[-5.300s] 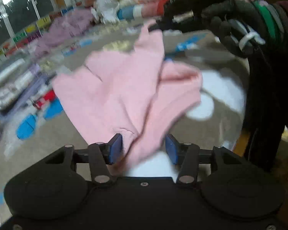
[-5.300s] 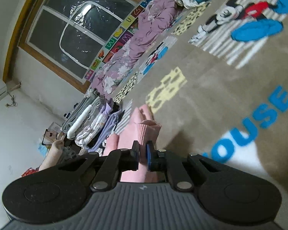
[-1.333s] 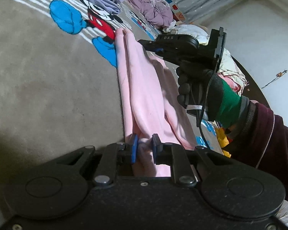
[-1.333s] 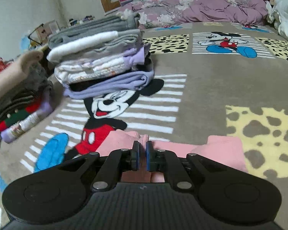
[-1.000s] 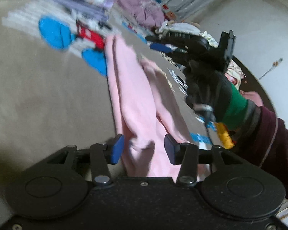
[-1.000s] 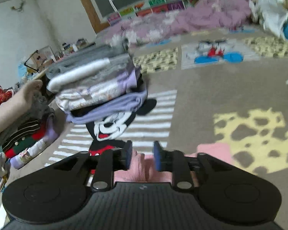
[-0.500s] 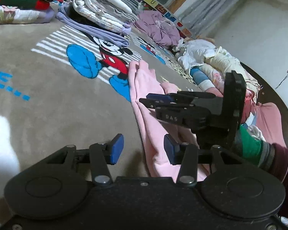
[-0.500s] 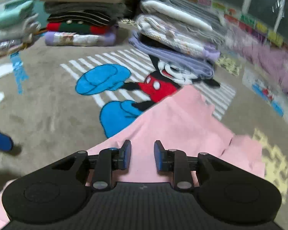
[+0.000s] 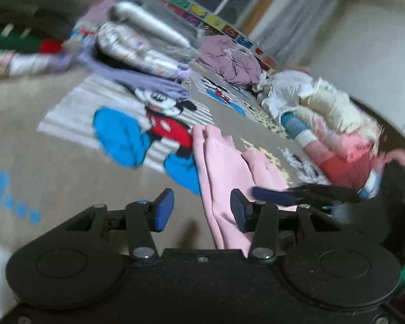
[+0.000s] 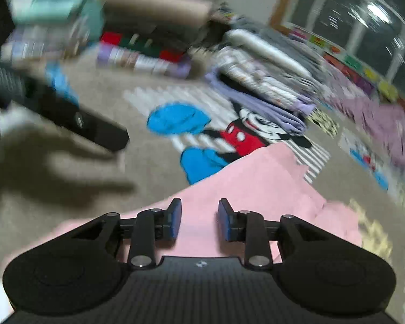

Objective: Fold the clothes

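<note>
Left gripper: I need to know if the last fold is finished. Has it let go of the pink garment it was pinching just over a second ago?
Yes. The left gripper now hangs open, drawn back; the pink garment lies flat beside the rug's cartoon mouse.

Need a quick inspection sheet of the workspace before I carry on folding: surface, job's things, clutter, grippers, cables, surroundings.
Surface: cartoon-print carpet, partly bare.
Job's things: pink garment lying in a long fold on the carpet, unheld.
Clutter: folded stacks behind it; unfolded heap to the right in the left wrist view; purple bedding by the window.
Grippers: left gripper open, beside the garment's edge; right gripper over the garment, jaws opening, nothing pinched.
Cables: nothing seen.
Surroundings: dark window, pale wall; both views blurred.
</note>
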